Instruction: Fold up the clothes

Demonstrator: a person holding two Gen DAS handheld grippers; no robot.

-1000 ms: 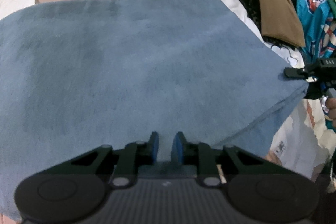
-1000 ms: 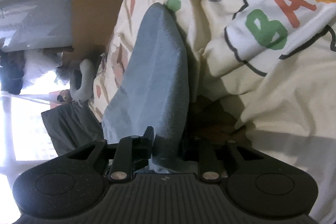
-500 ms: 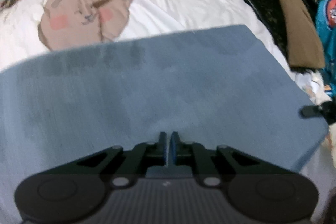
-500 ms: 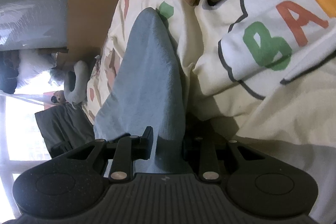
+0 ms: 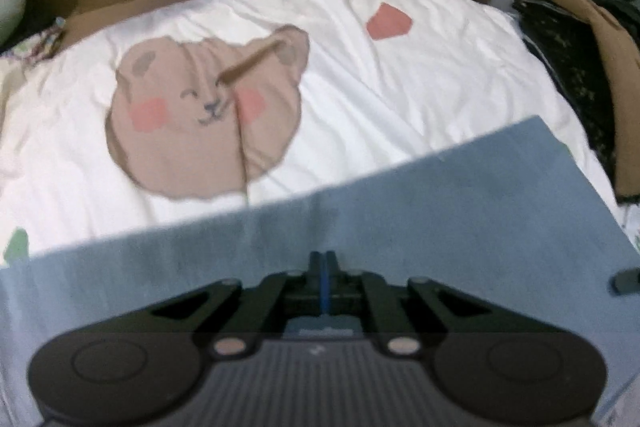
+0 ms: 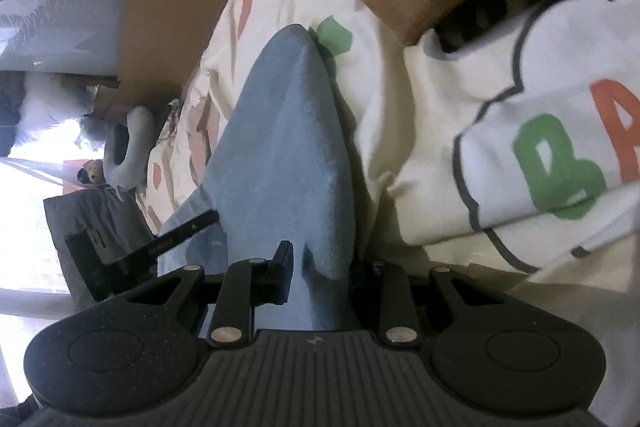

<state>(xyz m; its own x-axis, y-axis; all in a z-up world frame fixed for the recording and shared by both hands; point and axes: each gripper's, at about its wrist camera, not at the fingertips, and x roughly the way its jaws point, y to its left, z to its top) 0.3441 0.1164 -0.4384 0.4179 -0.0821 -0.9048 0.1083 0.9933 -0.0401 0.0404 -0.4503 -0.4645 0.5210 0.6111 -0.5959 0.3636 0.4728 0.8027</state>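
Cloth (image 5: 460, 211) lies flat on the bed (image 5: 360, 75), below the bear (image 5: 204, 119); left gripper (image 5: 323, 259) pressed together on its near edge, right gripper (image 6: 320, 267) pinching a corner, so both can fold it

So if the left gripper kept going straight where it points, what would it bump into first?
Most likely the blue cloth right under the left gripper, whose shut fingers already pinch it. Past its edge lies the white bedsheet, though depth is hard to judge.

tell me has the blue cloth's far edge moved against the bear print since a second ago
Yes. The blue cloth has drawn back toward the camera, uncovering the whole bear print.
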